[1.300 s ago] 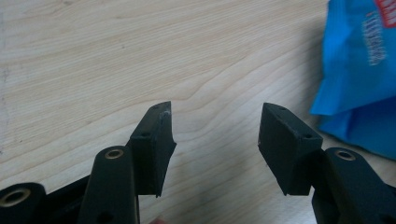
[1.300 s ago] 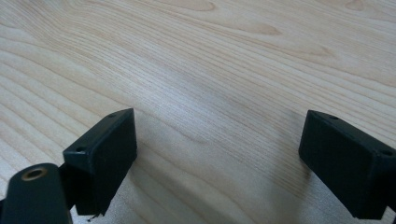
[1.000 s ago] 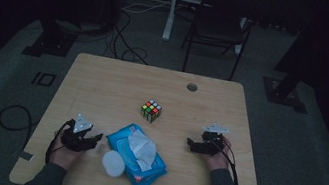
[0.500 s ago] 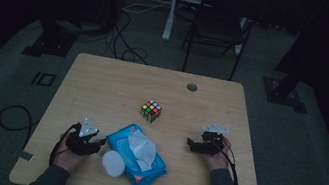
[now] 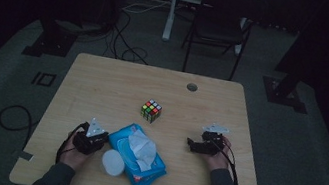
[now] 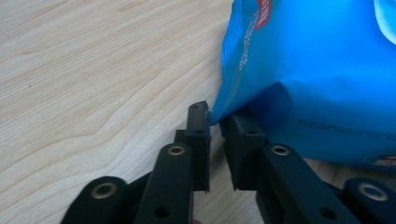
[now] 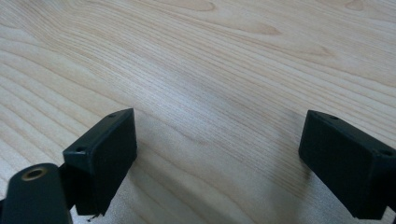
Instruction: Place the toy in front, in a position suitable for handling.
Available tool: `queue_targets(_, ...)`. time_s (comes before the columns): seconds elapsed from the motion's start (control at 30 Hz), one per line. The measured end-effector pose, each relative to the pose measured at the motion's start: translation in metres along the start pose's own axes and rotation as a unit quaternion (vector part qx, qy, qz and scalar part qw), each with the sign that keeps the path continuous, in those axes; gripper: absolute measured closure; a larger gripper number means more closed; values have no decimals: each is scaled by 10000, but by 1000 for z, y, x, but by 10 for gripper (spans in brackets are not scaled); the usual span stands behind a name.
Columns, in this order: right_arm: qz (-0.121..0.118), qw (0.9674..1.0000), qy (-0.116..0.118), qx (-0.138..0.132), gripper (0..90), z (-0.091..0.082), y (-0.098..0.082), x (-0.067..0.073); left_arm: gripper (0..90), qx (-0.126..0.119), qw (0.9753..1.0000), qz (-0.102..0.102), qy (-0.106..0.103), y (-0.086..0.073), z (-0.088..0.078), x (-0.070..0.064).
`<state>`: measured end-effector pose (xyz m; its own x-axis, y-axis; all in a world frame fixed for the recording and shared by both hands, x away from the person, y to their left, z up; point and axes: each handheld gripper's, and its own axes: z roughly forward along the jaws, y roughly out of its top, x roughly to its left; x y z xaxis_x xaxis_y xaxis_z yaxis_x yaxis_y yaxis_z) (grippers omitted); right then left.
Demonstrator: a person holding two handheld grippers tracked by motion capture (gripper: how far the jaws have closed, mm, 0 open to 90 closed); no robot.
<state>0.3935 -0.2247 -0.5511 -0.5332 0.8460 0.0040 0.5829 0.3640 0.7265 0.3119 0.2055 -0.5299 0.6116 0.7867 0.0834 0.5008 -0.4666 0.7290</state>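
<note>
A blue wipes pack (image 5: 152, 169) lies near the table's front edge, with a white tissue (image 5: 142, 145) sticking out of its top. My left gripper (image 5: 105, 139) sits at the pack's left end. In the left gripper view its jaws (image 6: 215, 135) have just been closing. They stand almost together, with a narrow gap, and the corner of the pack (image 6: 317, 70) reaches in between their tips. My right gripper (image 5: 190, 142) rests on the wood to the right of the pack. It is open wide (image 7: 224, 156) with only bare tabletop between its jaws.
A colourful puzzle cube (image 5: 150, 111) stands mid-table behind the pack. A white round lid (image 5: 113, 161) lies against the pack's left front side. The table (image 5: 102, 87) has a cable hole (image 5: 192, 86) at the back. A dark chair (image 5: 224, 26) stands beyond it.
My left gripper has slid a little to the right, up to the end of the wipes pack. The right hand and gripper have kept still.
</note>
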Motion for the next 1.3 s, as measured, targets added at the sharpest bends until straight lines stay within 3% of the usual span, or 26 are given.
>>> queue_targets(0.47,4,10000,0,1,113,0,0,0,887,55,10000,-28,-58,-1,2,3)
queue_targets(0.93,1,10000,1,1,112,0,0,0,890,85,9990,-398,184,-10,-5,29)
queue_targets(1.3,4,10000,0,1,112,0,0,0,885,132,9978,-625,197,-9,-2,65)
